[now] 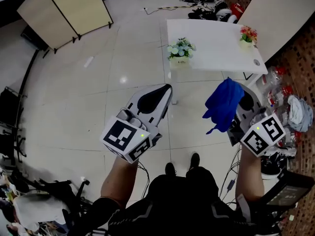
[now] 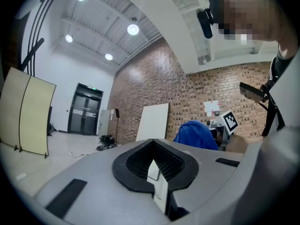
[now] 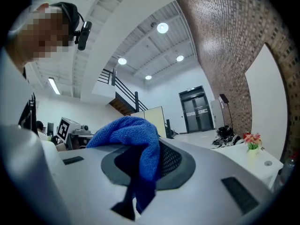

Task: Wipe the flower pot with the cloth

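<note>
Two flower pots [image 1: 179, 61] [image 1: 246, 44]; right hand-held gripper [image 1: 244, 104] grasps one cloth [image 1: 222, 104], left hand-held gripper [image 1: 157, 96] clenched empty.

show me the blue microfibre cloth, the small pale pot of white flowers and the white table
blue microfibre cloth [image 1: 224, 102], head view, middle of the hanging bunch
small pale pot of white flowers [image 1: 179, 61], head view, pot's front wall
white table [image 1: 216, 43], head view, bare top near the middle
</note>
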Tool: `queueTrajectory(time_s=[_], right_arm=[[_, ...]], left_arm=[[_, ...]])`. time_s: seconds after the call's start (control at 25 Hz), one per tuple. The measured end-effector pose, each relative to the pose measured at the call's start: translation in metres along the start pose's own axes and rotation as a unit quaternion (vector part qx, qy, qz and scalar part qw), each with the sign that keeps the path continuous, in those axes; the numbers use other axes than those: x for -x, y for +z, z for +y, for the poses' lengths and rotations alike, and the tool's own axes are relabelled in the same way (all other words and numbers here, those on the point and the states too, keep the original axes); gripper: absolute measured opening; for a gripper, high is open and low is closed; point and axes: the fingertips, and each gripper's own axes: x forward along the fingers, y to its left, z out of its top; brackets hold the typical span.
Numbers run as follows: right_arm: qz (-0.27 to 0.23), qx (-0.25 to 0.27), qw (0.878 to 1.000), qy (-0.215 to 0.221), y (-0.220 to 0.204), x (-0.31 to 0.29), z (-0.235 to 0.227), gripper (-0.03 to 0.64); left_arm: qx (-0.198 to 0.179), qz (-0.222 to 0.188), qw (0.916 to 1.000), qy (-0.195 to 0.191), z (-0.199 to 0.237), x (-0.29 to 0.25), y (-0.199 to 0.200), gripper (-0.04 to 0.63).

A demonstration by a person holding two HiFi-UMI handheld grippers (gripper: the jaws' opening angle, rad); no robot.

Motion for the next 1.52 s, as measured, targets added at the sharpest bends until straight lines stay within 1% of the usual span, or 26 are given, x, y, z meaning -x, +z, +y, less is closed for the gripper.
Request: queueTrajectory(time_s=[0.08, 0.24, 0.36, 0.56, 0.68, 0.76, 0.84, 1.16, 1.36, 1.52], right_arm=[[0.002, 0.005, 1.0, 0.005, 0.001, 0.016, 0.015, 0.064], [-0.003, 0.01, 1.0, 0.014, 0.007, 0.062, 0.032, 0.064], [0.0, 0.016, 0.999, 0.028, 0.008, 0.099, 0.047, 0.064], [0.013, 0.022, 0.998, 0.05, 0.004, 0.143, 0.06, 0.063], [0.015, 0.014, 0.999, 0.048, 0.0, 0.168, 0.064, 0.063], [0.017, 0.015, 0.998, 0.051, -0.002, 0.179, 0.075, 0.063], [0.016, 0.02, 0.998, 0.05, -0.001, 0.184, 0.089, 0.063], [0.016, 0.022, 0.999, 0.041, 0.001, 0.18, 0.128, 0.063], [0.021, 0.033, 0.999, 0.036, -0.002, 0.181, 0.137, 0.063], [0.018, 0.033, 0.999, 0.037, 0.001, 0.183, 0.14, 0.063]], left_arm=[[0.005, -0.001, 1.0, 0.003, -0.017, 0.014, 0.001, 0.005], [-0.012, 0.005, 0.9999, 0.005, -0.068, 0.03, 0.004, 0.005], [-0.011, 0.001, 0.9998, 0.018, -0.106, 0.042, 0.003, 0.005], [-0.008, 0.008, 0.9988, 0.048, -0.147, 0.051, -0.005, 0.005], [-0.002, 0.013, 0.9983, 0.057, -0.172, 0.057, -0.008, 0.005], [-0.004, 0.016, 0.9981, 0.059, -0.185, 0.068, -0.008, 0.005], [-0.003, 0.017, 0.998, 0.061, -0.189, 0.083, -0.006, 0.005], [-0.007, 0.002, 0.9977, 0.067, -0.178, 0.125, 0.012, 0.005], [-0.03, 0.011, 0.9963, 0.08, -0.178, 0.139, 0.011, 0.006], [-0.016, 0.005, 0.9968, 0.078, -0.178, 0.143, 0.014, 0.006]])
